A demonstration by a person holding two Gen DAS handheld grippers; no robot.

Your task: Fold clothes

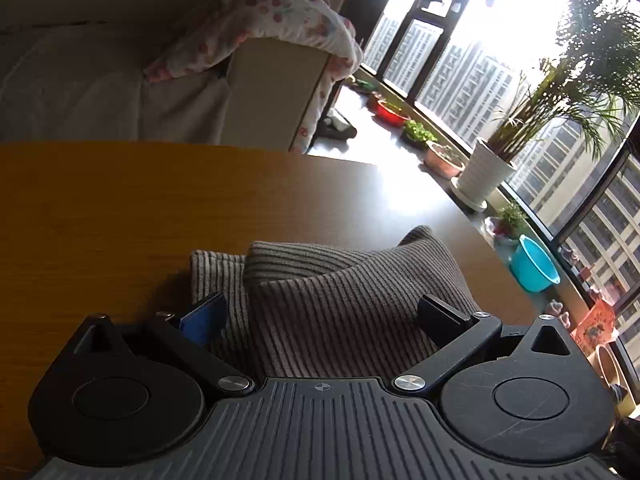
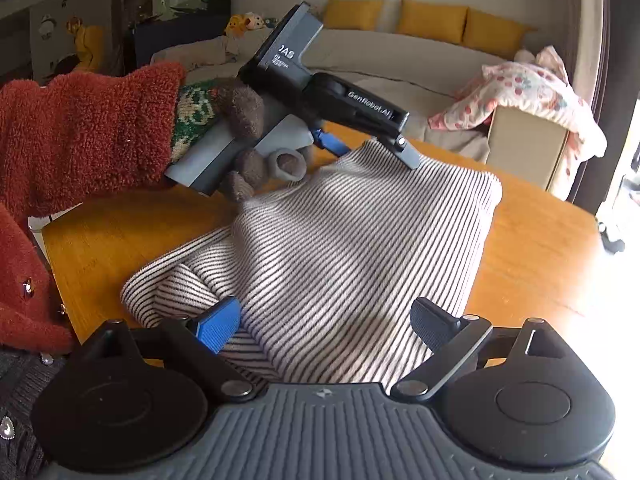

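Note:
A grey striped ribbed garment [image 2: 340,248] lies folded on the orange wooden table [image 2: 532,256]; it also shows in the left wrist view [image 1: 332,304]. My left gripper [image 1: 320,318] is open, its fingers spread over the garment's near edge. From the right wrist view the left gripper [image 2: 372,144] sits at the garment's far edge, held by a hand in a brown glove and red fuzzy sleeve. My right gripper [image 2: 328,324] is open, with the blue pad [image 2: 220,322] and black pad [image 2: 432,320] either side of the garment's near part.
The table [image 1: 120,208] ends in front of a beige sofa [image 1: 100,92] with a floral blanket [image 1: 288,16]. Potted plants [image 1: 488,172], bowls and a blue basin [image 1: 532,264] line the window sill. Yellow cushions [image 2: 432,20] lie on the sofa.

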